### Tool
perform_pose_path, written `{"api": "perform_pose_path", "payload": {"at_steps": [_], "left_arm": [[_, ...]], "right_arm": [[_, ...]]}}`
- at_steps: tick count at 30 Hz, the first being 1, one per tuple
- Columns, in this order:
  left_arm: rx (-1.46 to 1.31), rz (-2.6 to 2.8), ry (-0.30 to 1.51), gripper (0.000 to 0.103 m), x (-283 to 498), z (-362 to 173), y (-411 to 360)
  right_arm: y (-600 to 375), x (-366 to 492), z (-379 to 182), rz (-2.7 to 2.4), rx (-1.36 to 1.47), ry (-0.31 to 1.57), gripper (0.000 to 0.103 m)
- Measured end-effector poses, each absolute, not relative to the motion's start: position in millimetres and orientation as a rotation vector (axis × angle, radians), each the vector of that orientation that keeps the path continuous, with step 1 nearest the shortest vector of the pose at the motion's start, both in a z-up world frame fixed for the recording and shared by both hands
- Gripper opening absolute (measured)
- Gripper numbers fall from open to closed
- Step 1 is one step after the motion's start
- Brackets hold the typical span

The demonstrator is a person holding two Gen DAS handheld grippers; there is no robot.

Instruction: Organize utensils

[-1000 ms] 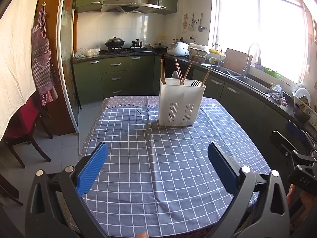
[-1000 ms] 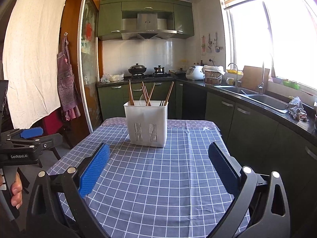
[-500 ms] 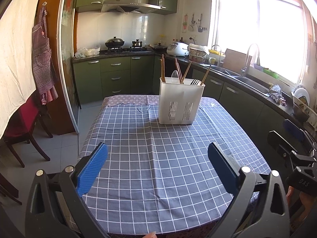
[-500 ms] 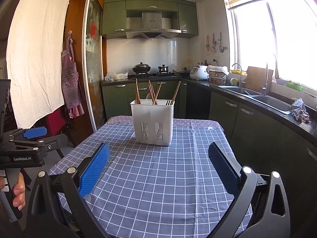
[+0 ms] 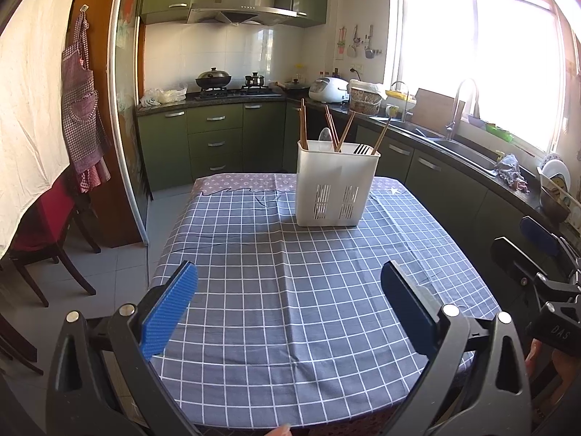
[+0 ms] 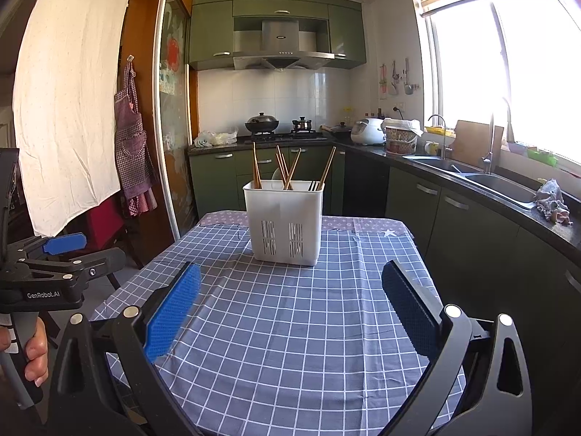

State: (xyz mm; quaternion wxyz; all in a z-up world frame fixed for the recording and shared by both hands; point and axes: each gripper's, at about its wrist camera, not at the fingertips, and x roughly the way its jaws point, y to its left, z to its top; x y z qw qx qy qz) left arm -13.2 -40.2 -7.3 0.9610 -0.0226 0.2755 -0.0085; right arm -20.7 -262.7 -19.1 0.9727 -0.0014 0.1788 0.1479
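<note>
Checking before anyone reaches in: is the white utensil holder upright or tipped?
Upright. The white utensil holder sits flat on the checked tablecloth, its rim level, with chopsticks sticking up out of it.

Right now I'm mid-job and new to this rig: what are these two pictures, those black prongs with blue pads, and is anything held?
Each picture comes from a camera on a handheld gripper, looking along its two fingers. The left gripper and right gripper are both open and hold nothing. The person's left hand shows in the right view. On the checked tablecloth stands a white utensil holder with wooden chopsticks sticking out.
</note>
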Motion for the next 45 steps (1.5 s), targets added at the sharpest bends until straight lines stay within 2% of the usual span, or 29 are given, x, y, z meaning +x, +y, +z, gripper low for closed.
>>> {"api": "perform_pose_path", "payload": {"at_steps": [45], "left_arm": [[-0.037,-0.008,0.569,0.096,-9.7,-13.8,-40.3]], "right_arm": [[-256.8,-15.8,-27.9,0.313,0.002,0.388,0.098]]}}
